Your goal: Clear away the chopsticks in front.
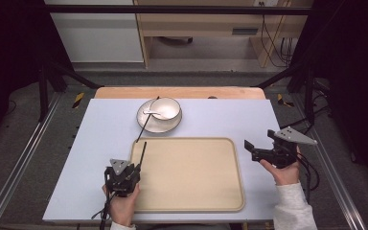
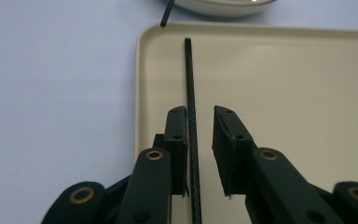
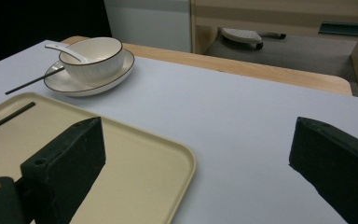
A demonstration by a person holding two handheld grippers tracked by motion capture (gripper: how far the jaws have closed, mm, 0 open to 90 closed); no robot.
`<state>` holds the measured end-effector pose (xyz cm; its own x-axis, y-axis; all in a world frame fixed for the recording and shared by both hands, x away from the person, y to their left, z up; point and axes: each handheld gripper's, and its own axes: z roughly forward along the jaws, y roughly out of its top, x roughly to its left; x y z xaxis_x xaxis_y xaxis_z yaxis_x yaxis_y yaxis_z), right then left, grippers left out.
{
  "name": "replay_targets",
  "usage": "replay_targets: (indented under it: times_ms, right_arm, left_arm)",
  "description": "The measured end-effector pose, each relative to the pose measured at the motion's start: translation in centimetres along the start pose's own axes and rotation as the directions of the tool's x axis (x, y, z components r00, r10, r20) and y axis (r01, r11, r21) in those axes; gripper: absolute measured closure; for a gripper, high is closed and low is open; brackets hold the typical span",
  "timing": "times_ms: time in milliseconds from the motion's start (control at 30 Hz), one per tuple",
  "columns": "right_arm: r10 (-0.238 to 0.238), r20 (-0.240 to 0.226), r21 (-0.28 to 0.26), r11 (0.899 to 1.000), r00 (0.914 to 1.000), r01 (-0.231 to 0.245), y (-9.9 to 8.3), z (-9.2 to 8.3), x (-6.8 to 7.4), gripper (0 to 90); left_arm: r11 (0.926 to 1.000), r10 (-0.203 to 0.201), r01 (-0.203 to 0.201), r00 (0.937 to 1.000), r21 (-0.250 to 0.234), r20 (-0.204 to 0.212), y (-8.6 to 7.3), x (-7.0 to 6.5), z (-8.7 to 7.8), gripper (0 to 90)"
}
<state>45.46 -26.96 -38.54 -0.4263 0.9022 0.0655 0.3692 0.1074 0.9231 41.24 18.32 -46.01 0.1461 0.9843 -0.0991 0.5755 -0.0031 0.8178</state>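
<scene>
Lying between the left gripper's [image 2: 200, 116] parted jaws, against one pad, the chopstick [image 2: 189, 93].

Left tool view: plate [image 2: 223, 5] cut off at top edge, chopstick [image 2: 192, 130] runs off bottom. Right tool view: tray [image 3: 135, 154] cut by bottom/left edges. High view: spoon [image 1: 153, 113] detail too small.

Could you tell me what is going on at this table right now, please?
A person holds tongs in each hand. The left tongs sit over the left part of the beige tray, with a black chopstick between the parted jaws, beside one pad; the other pad stands clear. A second chopstick leans on the plate that carries a bowl with a white spoon. The right tongs wait open, off the tray's right edge.
</scene>
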Motion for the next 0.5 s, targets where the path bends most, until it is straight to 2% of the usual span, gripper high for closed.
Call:
replay_targets:
  times_ms: [33,100,233,300,333,433,500]
  right_arm:
    - [-0.002,0.001,0.001,1.000,1.0000,0.002,0.0,0.0,0.0,3.9]
    - [-0.002,0.001,0.000,1.000,1.0000,0.002,0.0,-0.1,0.0,3.8]
    - [-0.001,0.001,-0.002,1.000,1.0000,0.001,0.0,-0.1,-0.1,3.8]
    - [-0.002,0.003,-0.003,1.000,1.0000,0.002,0.0,-0.1,-0.1,3.8]
    - [-0.003,0.003,-0.003,1.000,1.0000,0.003,0.0,-0.2,-0.1,3.8]
    - [0.001,0.004,-0.003,1.000,1.0000,-0.001,0.0,-0.2,-0.1,3.8]
    - [-0.001,0.005,-0.003,1.000,1.0000,0.001,0.0,-0.2,-0.2,3.8]
  left_arm:
    - [0.9998,0.010,-0.010,0.9999,-0.018,0.014,0.5,0.2,-0.2,73.4]
    - [0.9994,0.023,-0.022,0.9996,-0.025,0.017,0.8,0.3,-0.3,72.2]
    - [0.9972,0.047,-0.042,0.9963,-0.061,0.072,2.0,0.9,-0.6,65.9]
    - [0.9961,0.068,-0.064,0.9954,-0.061,0.068,2.7,1.2,-0.5,61.8]
    - [0.9958,0.074,-0.069,0.9944,-0.060,0.076,3.1,1.4,-0.5,57.7]
    - [0.9922,0.103,-0.095,0.9892,-0.081,0.105,4.5,2.1,-0.2,52.8]
    - [0.9912,0.108,-0.099,0.9881,-0.088,0.109,4.9,2.2,-0.2,51.5]
